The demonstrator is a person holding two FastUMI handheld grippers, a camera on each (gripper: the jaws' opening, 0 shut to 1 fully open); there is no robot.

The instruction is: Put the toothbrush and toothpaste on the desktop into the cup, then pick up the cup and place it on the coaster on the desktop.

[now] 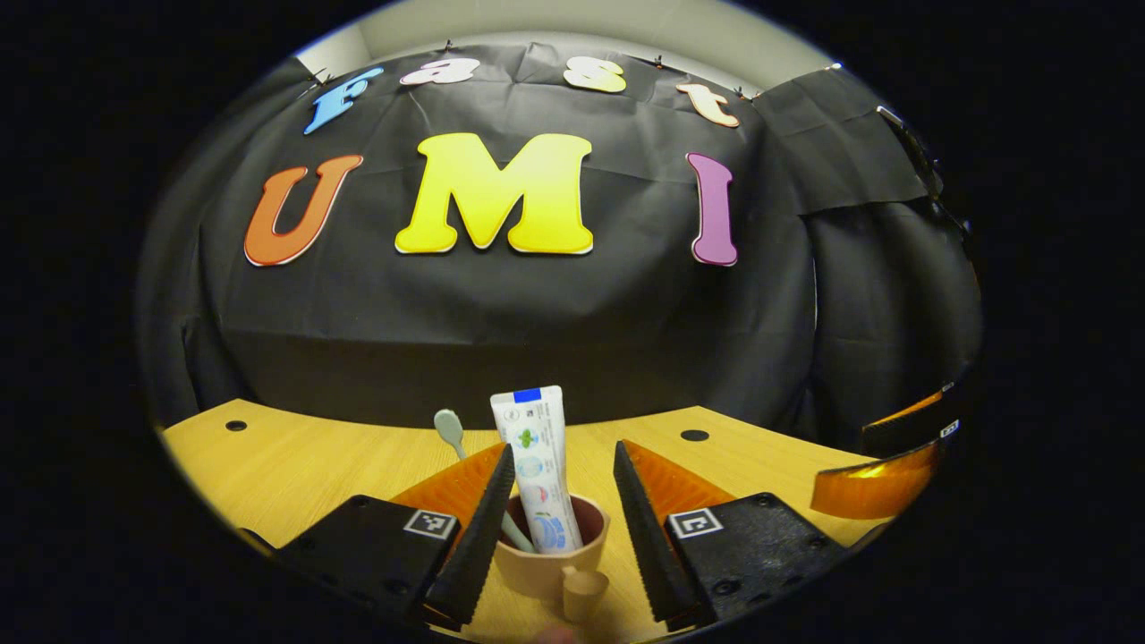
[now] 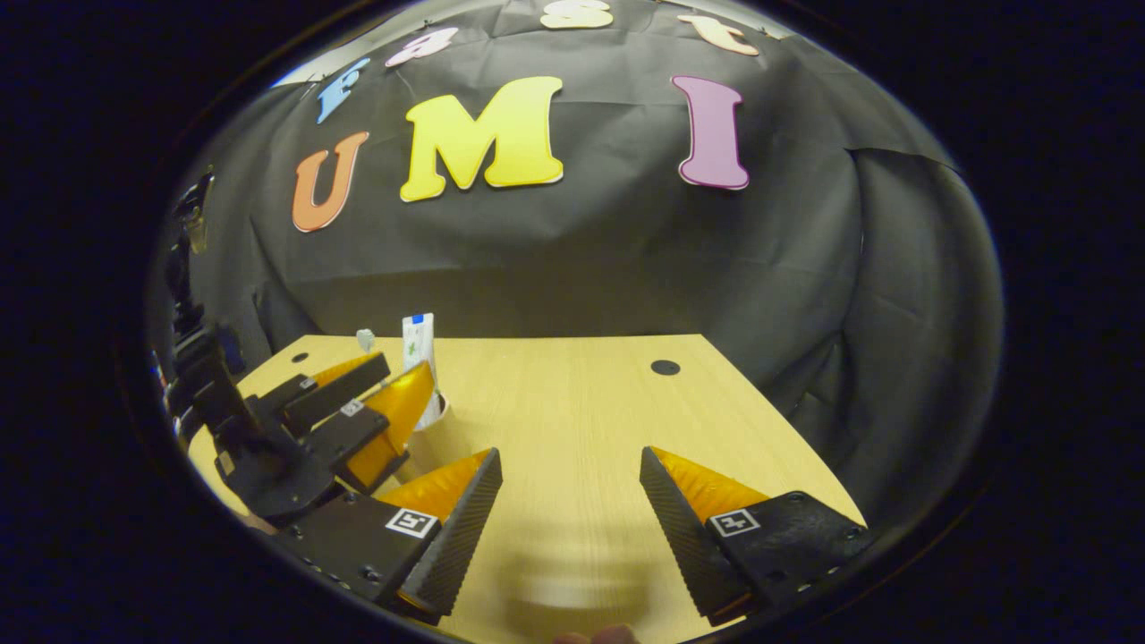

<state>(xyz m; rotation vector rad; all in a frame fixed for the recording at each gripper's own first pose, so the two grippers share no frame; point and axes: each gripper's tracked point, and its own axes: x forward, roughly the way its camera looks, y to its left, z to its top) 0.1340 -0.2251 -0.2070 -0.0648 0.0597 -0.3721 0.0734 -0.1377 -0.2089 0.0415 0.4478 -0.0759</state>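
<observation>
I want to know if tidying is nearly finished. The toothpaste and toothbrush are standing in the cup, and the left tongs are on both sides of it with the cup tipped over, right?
Not quite. In the left gripper view the cup stands upright on the desk, not tipped. The toothpaste and toothbrush do stand in it, between the left tongs.

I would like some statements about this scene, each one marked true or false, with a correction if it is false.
1. The toothpaste stands in the cup. True.
2. The toothbrush lies flat on the desk. False: it leans in the cup.
3. The left gripper has its fingers on either side of the cup. True.
4. The right gripper holds the cup. False: it is open over bare desk.
</observation>
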